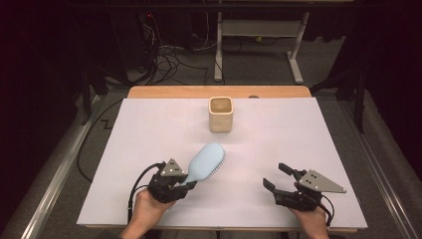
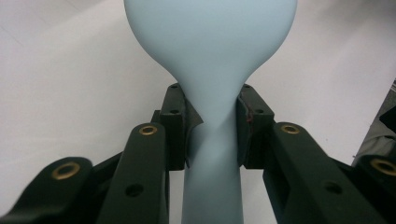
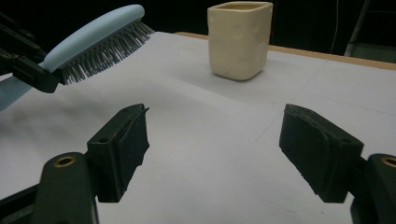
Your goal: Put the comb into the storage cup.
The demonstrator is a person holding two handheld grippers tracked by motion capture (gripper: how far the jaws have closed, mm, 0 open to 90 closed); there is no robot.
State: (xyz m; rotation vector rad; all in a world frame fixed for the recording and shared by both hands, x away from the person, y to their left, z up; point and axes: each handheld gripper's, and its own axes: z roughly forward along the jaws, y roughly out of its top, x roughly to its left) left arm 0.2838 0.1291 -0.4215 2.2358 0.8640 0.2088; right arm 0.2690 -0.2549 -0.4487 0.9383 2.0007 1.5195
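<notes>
White sheet (image 1: pixel 149 149) covers nearly the whole table; a strip of wooden tabletop (image 1: pixel 219 91) shows along its far edge, and the floor beyond is dark, with loose cables and a desk frame. Open sheet lies between your two hands and out to the right edge. Cream square cup (image 1: pixel 221 114) stands upright near the far edge, about centre, well apart from both grippers. Your left gripper (image 1: pixel 185 182) is clamped on the neck of the pale blue hairbrush (image 1: pixel 206 162), pads pressing both sides of the handle; its head is lifted off the sheet, angled toward the cup, bristles facing right. Your right gripper (image 1: pixel 276 177) hovers near the front edge, jaws spread wide, nothing between them.
</notes>
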